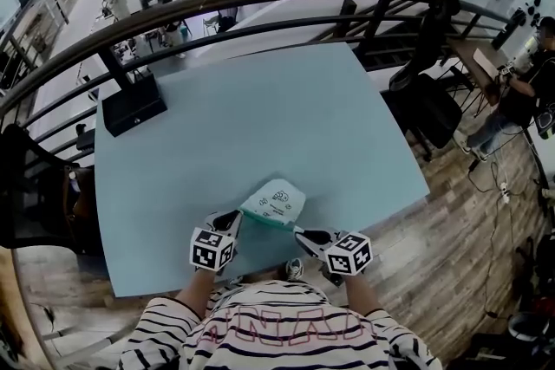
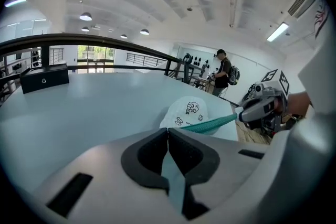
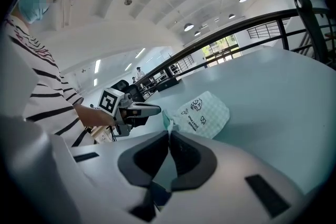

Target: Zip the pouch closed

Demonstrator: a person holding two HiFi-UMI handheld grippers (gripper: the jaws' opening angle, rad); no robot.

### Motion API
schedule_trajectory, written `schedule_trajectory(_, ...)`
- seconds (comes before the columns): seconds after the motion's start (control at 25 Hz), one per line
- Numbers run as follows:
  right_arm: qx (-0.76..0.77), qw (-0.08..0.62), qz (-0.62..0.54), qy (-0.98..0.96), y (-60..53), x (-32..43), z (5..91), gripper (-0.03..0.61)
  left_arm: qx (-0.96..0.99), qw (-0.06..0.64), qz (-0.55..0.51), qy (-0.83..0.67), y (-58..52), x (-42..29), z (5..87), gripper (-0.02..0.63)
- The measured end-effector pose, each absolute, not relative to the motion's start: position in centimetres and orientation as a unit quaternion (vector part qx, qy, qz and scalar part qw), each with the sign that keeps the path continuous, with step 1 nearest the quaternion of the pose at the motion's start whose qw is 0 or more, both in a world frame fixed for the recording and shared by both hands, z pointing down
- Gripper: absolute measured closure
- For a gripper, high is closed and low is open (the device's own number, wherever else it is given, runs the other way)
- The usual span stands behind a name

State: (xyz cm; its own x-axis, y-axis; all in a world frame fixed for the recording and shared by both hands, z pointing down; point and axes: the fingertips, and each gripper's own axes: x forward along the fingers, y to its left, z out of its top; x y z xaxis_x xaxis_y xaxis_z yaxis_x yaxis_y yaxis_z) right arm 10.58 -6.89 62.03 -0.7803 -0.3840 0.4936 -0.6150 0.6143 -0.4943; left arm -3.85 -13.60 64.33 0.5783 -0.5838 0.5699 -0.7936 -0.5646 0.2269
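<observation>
1. At the near edge of the table, the left gripper (image 2: 168, 130) has its jaws pressed together on one end of the teal zipper edge (image 2: 210, 122) of a white fabric pouch with small cartoon prints (image 2: 191, 110).
2. Across from it, the right gripper (image 3: 169, 132) is also clamped, its jaws meeting on the other end of that teal edge, where a corner of teal fabric stands up just at the tips.
3. From the head view, the left gripper (image 1: 236, 221) and the right gripper (image 1: 302, 232) face each other with the zipper edge (image 1: 269, 223) stretched in a line between them. Each carries its cube with square markers on the side nearer the person.
4. Each gripper view shows the other tool: the right gripper (image 2: 244, 113) at the far end of the teal band, and the left gripper (image 3: 157, 110) touching the pouch's edge.
5. The pouch (image 1: 276, 204) lies flat on the pale blue-green square table (image 1: 260, 117), its body pointing away from the person and its zipper side nearest them, close to the table's front edge. In the right gripper view the pouch (image 3: 202, 113) shows a faint check pattern.
6. A black rectangular box (image 1: 132, 104) sits near the table's far left corner, well apart from the pouch.
7. A curved black metal railing (image 1: 260, 0) runs beyond the table's far side.
8. The person's black-and-white striped shirt (image 1: 277, 329) fills the bottom of the head view, and a wood-plank floor (image 1: 451, 221) shows to the right of the table.
</observation>
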Motion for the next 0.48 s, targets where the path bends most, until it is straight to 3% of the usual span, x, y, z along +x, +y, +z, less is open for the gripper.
schedule_trajectory(0.48, 0.335, 0.213, 0.308, -0.864, -8.5, 10.5, 63.5, 0.537, 0.847, 0.234, 0.261, -0.4, -13.0, -4.0, 65.9, 0.584)
